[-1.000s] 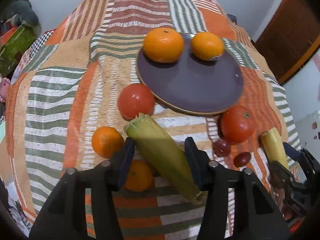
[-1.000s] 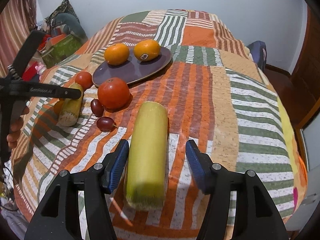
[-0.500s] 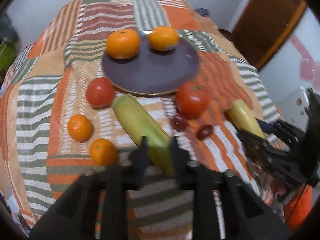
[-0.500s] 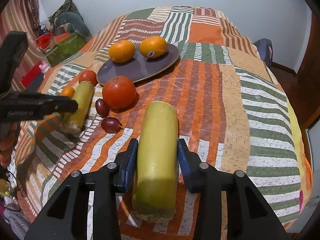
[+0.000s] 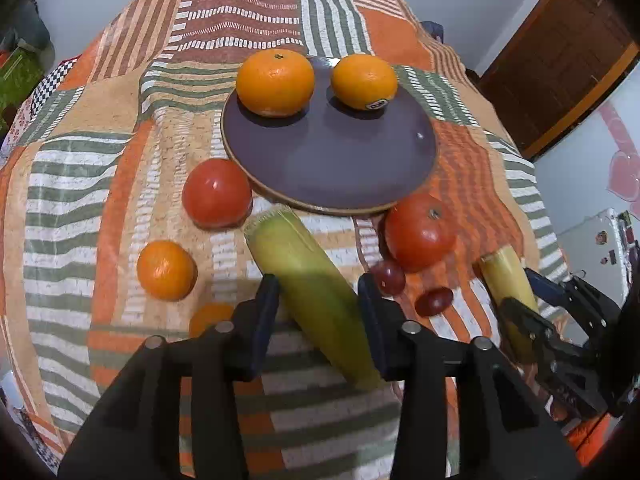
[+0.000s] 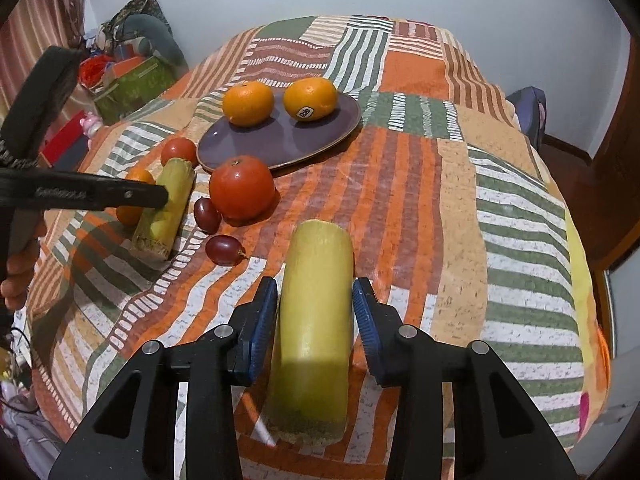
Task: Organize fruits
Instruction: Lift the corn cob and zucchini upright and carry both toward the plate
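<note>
A purple plate point(image 5: 340, 160) holds two oranges point(image 5: 275, 82) on the patchwork cloth. Before it lie two tomatoes point(image 5: 420, 236), two small oranges point(image 5: 166, 270), two dark grapes point(image 5: 434, 300) and two yellow-green corn cobs. My left gripper point(image 5: 318, 312) straddles the left cob point(image 5: 296, 256), which lies on the cloth. Its jaws are opening: the right pad is at the husk and a thin gap shows on the left. My right gripper point(image 6: 315, 312) is shut on the other cob point(image 6: 316, 320), pads pressed on both sides, cob pointing away toward the plate point(image 6: 280, 144).
The cloth falls away at the near and right edges. A wooden door point(image 5: 560, 60) stands at the right; boxes and clutter point(image 6: 128, 84) sit off the left side. A hand point(image 6: 18, 272) holds the left gripper's handle.
The right jaws closed onto their cob and have kept still since. The left jaws pinched in near the left cob's near end, then spread again, with the view swinging away and back.
</note>
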`<state>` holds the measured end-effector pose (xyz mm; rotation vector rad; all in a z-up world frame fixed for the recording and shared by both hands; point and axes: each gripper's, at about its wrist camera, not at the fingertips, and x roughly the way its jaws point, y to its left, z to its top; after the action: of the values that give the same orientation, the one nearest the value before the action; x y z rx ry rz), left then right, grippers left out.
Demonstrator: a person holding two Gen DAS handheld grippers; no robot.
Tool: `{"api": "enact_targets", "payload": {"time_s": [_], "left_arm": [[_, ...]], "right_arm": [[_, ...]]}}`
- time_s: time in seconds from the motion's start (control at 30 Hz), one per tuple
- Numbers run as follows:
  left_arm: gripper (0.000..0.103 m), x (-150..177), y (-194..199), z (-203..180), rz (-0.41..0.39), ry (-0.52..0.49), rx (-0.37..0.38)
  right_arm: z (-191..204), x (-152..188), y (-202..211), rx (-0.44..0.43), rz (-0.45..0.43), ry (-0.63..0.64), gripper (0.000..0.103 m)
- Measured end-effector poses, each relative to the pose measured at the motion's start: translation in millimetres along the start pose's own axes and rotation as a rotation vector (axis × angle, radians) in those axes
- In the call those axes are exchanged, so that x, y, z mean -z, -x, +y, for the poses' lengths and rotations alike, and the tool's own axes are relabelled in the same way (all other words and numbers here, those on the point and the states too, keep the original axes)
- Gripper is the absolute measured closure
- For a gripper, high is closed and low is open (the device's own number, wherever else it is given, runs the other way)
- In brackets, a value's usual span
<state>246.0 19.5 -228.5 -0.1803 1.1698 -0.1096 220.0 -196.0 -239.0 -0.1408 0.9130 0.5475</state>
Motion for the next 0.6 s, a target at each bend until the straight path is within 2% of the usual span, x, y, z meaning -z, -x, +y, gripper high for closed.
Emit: {"api": "enact_targets", "payload": {"time_s": [0.13, 0.27, 0.47, 0.6], "left_arm": [[0.052, -7, -12, -3, 0.007, -0.015, -0.049], [0.047, -13, -25, 3, 0.029, 0.022, -0.053], [0.056, -14, -20, 6, 0.001, 0.025, -0.032], [0.062, -8, 0, 2, -0.04, 0.004, 0.016]], "right_arm": [[-3, -3, -7, -0.017, 0.021, -0.007, 0.066], [-5, -6, -15, -0.036, 0.046, -0.02, 0.065], [-4, -6, -13, -0.029, 0.033, -0.021, 0.066], [-5, -11, 7, -0.001, -0.036, -0.03, 0.067]]}}
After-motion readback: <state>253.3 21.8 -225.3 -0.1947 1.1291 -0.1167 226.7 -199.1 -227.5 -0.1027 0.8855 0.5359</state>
